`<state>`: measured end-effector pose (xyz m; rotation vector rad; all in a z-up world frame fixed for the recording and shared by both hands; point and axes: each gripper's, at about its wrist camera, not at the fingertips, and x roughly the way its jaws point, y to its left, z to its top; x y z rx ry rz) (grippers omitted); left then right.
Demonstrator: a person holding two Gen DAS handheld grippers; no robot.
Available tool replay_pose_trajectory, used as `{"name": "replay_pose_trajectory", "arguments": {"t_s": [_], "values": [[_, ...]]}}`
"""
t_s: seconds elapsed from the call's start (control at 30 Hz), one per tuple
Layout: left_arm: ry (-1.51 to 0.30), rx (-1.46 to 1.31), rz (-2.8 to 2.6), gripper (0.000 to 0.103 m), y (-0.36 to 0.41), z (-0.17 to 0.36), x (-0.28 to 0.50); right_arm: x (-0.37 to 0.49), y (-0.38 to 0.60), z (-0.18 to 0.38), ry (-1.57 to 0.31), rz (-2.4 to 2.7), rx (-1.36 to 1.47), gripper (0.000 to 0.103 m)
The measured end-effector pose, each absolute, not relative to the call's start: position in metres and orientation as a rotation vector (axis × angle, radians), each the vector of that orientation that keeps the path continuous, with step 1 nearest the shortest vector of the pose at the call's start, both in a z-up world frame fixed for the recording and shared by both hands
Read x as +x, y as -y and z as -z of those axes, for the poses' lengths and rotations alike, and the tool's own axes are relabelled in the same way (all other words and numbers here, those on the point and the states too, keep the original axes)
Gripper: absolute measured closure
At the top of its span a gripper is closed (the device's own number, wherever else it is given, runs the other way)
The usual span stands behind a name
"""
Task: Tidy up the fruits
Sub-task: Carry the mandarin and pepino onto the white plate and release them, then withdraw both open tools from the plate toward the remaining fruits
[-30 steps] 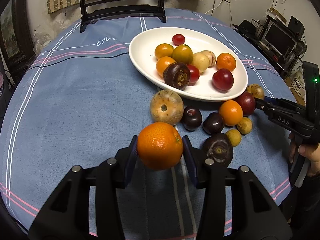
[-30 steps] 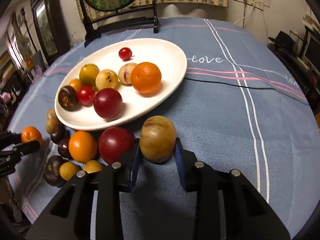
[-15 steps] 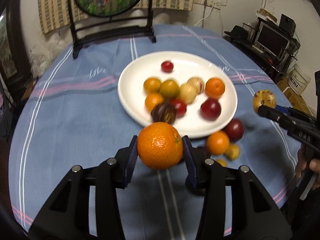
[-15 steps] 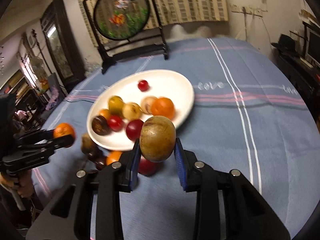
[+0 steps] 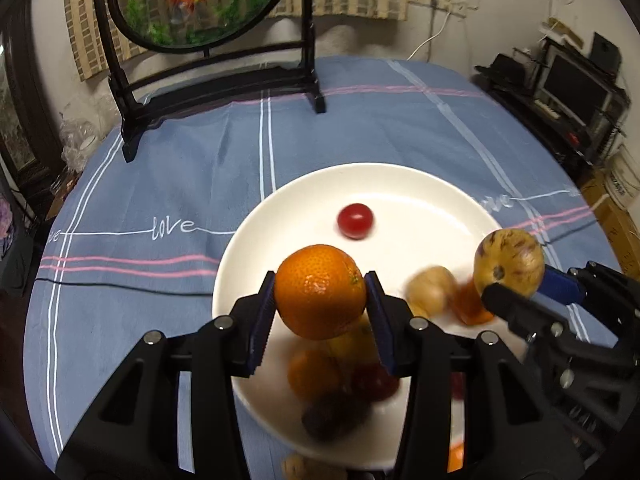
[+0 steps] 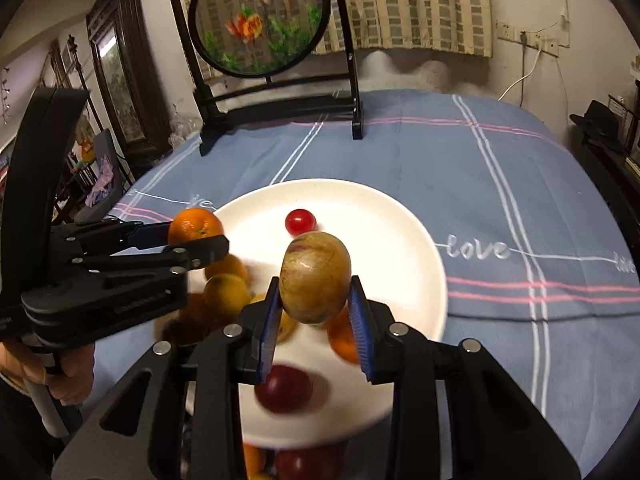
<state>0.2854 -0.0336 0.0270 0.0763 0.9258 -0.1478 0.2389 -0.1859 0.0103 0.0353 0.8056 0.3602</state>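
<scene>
While both black hand-held grippers hang above the wide white oval plate (image 5: 248, 264), each one carries a piece of fruit clear of the dish: the left gripper (image 5: 320, 294) has its blue-lined fingers pressed on either side of a round, dimpled orange mandarin (image 5: 319, 291), and the right gripper (image 6: 315, 286) is clamped narrowly around a smooth egg-shaped yellowish-brown fruit streaked with purple (image 6: 315, 276). From the left wrist view the right gripper comes in from the right edge with its speckled fruit raised over the plate's right side; from the right wrist view the left gripper reaches in from the left, the mandarin over the plate's left rim, and a person's hand (image 6: 60, 376) grips its handle low at the left. On the plate a small glossy red cherry tomato (image 5: 355, 221) sits alone toward the far side, well apart from a blurred heap of orange, yellow, red and dark purple fruits (image 5: 340, 380) crowded at the near side beneath the grippers. The plate rests on a blue tablecloth with white and pink stripes (image 5: 160, 184) lettered "love", and at the far end of the table stands a round goldfish-painted screen in a black wooden frame (image 5: 200, 0)
</scene>
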Motion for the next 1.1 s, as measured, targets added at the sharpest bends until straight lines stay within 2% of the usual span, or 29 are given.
{"name": "replay_pose_trajectory", "arguments": {"t_s": [0.17, 0.23, 0.27, 0.3, 0.53, 0.57, 0.67, 1.1], "values": [[-0.942, 0.088, 0.135, 0.059, 0.039, -0.015, 0.306, 0.268, 0.17, 0.008, -0.858, -0.34, -0.002, 0.069], [-0.94, 0.083, 0.111, 0.055, 0.038, -0.013, 0.311, 0.272, 0.17, 0.013, -0.867, -0.329, 0.001, 0.067], [-0.94, 0.073, 0.115, 0.045, 0.036, -0.014, 0.312, 0.271, 0.17, 0.014, -0.867, -0.335, 0.0, 0.065], [-0.938, 0.068, 0.119, 0.04, 0.035, -0.015, 0.311, 0.269, 0.169, 0.015, -0.866, -0.335, -0.009, 0.065], [-0.884, 0.118, 0.096, 0.036, 0.037, -0.027, 0.284, 0.24, 0.169, 0.003, -0.83, -0.353, -0.065, 0.065], [-0.87, 0.124, 0.095, 0.032, 0.037, -0.03, 0.274, 0.235, 0.17, 0.001, -0.822, -0.354, -0.07, 0.063], [-0.843, 0.128, 0.106, 0.03, 0.034, -0.037, 0.253, 0.211, 0.178, -0.006, -0.777, -0.331, -0.073, 0.043], [-0.811, 0.089, 0.108, 0.022, 0.015, -0.041, 0.157, 0.149, 0.203, -0.009, -0.782, -0.272, -0.029, 0.039]]}}
